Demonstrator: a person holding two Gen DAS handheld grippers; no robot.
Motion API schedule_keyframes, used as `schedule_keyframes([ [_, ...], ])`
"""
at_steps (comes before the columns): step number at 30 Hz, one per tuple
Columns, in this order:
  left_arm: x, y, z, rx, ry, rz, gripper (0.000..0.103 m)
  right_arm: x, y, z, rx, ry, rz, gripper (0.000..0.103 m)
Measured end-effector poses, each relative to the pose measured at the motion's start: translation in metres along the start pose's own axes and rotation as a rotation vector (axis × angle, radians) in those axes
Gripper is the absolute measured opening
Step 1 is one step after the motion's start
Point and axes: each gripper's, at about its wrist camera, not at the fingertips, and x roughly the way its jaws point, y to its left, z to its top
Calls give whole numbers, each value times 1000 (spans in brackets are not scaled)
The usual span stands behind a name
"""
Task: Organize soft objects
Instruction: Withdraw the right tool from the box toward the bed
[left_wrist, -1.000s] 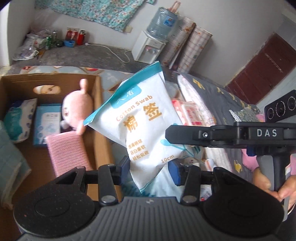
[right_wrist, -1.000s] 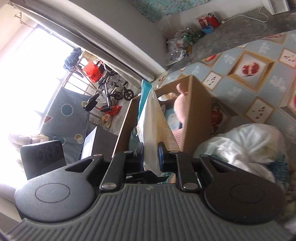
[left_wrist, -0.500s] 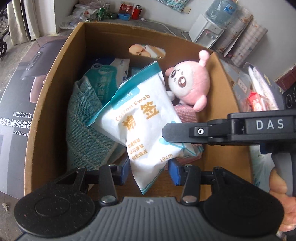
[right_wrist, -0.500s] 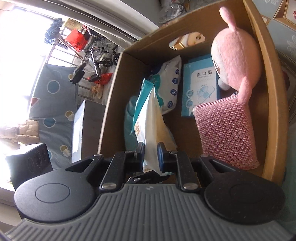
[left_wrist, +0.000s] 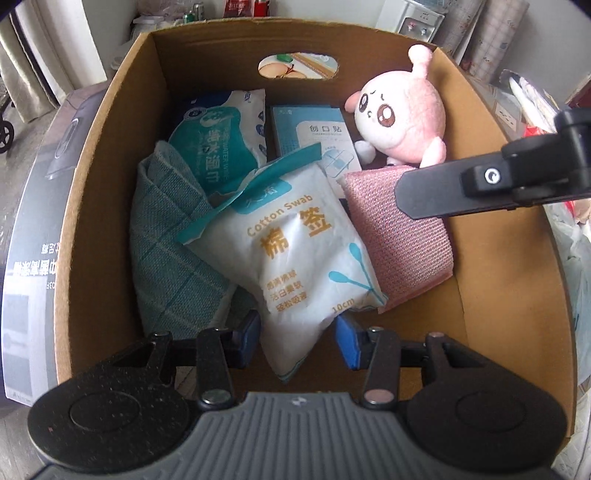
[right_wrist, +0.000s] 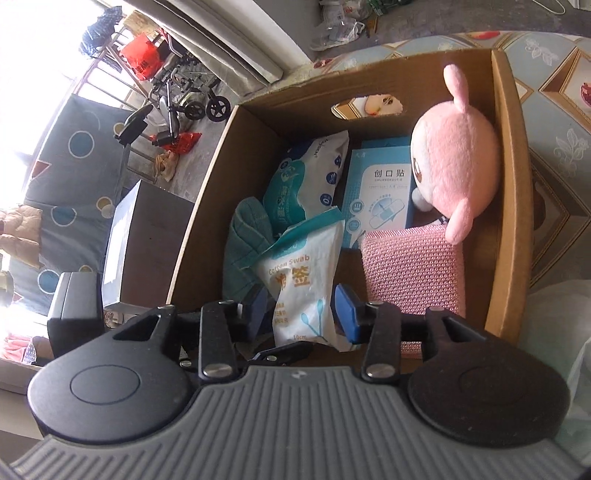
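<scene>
Both grippers apart — right gripper (right_wrist: 301, 308) just opened, left gripper (left_wrist: 297, 341) w/ pads clear; cotton swab bag (left_wrist: 295, 251) between, resting in box (left_wrist: 103, 206). Risk: lifting out snags its corner — bag drags up.

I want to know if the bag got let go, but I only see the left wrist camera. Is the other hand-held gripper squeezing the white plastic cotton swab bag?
Observer: No. The right hand-held gripper has just been opening its jaws. The white plastic cotton swab bag sits between its blue pads, inside the brown cardboard box.
Child: What's past the wall beside the pink plush toy?
Observer: A pale blue patterned cloth with fruit pictures.
</scene>
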Motion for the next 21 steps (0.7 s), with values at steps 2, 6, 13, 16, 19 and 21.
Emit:
schedule_keyframes([
  [2, -1, -4, 1, 18, -6, 9, 52, -8, -1, -1, -8, -14, 0, 41],
  [6, 9, -17, 9, 45, 17, 27, 56, -22, -3, -6, -21, -39, 1, 42],
  [13, -17, -24, 10, 41, -55, 35, 66, -54, -12, -22, -34, -97, 11, 44],
  [16, -35, -24, 7, 40, -119, 30, 65, -73, -17, -30, -46, -138, 20, 44],
  [19, -37, -27, 9, 40, -140, 51, 61, -89, -23, -43, -39, -174, 36, 44],
  [21, -28, -28, 12, 21, -122, 72, 54, -97, -26, -52, -36, -186, 49, 44],
])
